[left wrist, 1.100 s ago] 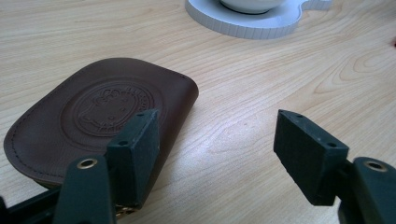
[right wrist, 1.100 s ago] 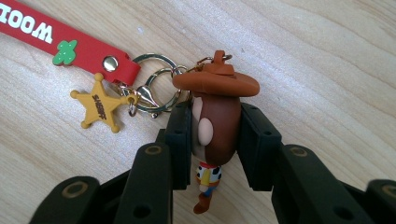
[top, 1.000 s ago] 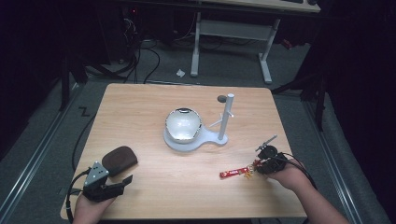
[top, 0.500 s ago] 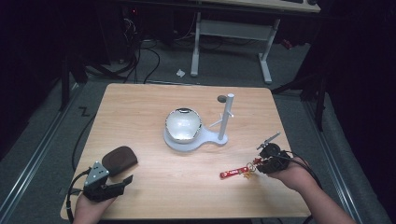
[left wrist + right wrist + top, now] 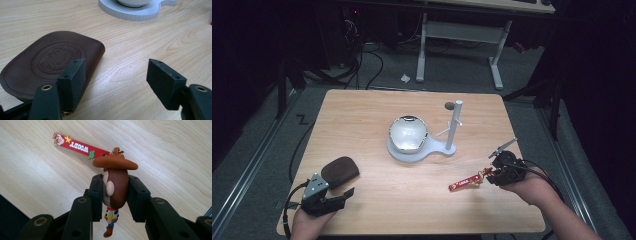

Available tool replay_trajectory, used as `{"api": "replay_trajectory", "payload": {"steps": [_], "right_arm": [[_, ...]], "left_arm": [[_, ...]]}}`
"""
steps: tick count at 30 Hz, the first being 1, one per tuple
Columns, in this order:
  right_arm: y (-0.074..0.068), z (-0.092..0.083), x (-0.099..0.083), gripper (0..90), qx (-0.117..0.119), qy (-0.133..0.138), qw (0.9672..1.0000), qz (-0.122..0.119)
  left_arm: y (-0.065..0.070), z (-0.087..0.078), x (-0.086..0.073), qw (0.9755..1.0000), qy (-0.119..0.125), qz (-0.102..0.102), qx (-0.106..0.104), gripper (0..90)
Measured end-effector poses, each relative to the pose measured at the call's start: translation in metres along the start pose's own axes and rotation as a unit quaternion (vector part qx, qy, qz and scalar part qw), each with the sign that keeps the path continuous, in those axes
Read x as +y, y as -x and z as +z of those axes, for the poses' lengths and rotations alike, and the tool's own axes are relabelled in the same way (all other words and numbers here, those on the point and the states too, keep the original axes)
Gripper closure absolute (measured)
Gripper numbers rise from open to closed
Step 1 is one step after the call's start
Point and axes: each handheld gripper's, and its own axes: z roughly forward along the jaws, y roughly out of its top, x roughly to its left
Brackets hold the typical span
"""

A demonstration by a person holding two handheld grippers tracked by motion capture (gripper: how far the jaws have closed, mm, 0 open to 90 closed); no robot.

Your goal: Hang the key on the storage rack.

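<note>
The cowboy toy [image 5: 114,185] is squeezed tight in the right gripper [image 5: 115,192] over the desk [image 5: 362,115].

The right gripper's fingers [image 5: 96,195] press on both sides of the toy's brown head, under its wide brown hat. A red strap [image 5: 80,146] hangs from the hat by a small metal ring. White letters on the strap say "WOODY", next to a yellow star and a green cactus. In the high view, the toy is near the right edge of the desk, and the strap's far end reaches toward the middle. The left gripper [image 5: 115,82] sits at the near left corner, with its fingers [image 5: 72,82] wide open and holding nothing. Just beside it lies a brown leather pouch [image 5: 50,62] with a round stamped picture, and I cannot read its words.
</note>
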Motion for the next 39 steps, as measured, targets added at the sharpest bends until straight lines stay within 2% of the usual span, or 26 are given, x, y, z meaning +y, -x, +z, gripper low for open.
{"api": "replay_trajectory", "payload": {"steps": [10, 26, 37, 39], "right_arm": [[-0.004, -0.019, 0.005, 68.0, 0.011, 0.004, 0.9999, 0.001], [-0.007, -0.044, 0.018, 68.0, 0.014, 0.013, 0.9998, -0.004], [-0.004, -0.068, 0.03, 68.1, 0.002, 0.026, 0.9996, -0.008], [-0.005, -0.073, 0.033, 68.1, -0.002, 0.024, 0.9997, 0.002]], "left_arm": [[0.0, 0.0, 0.0, 1.0, 0.0, -0.001, 0.0, 31.6], [-0.001, -0.003, 0.0, 0.9999, 0.01, -0.003, 0.003, 31.6], [-0.003, -0.005, 0.0, 0.9998, 0.014, -0.008, 0.007, 31.5], [-0.004, -0.006, 0.0, 0.9997, 0.017, -0.012, 0.009, 31.4]]}}
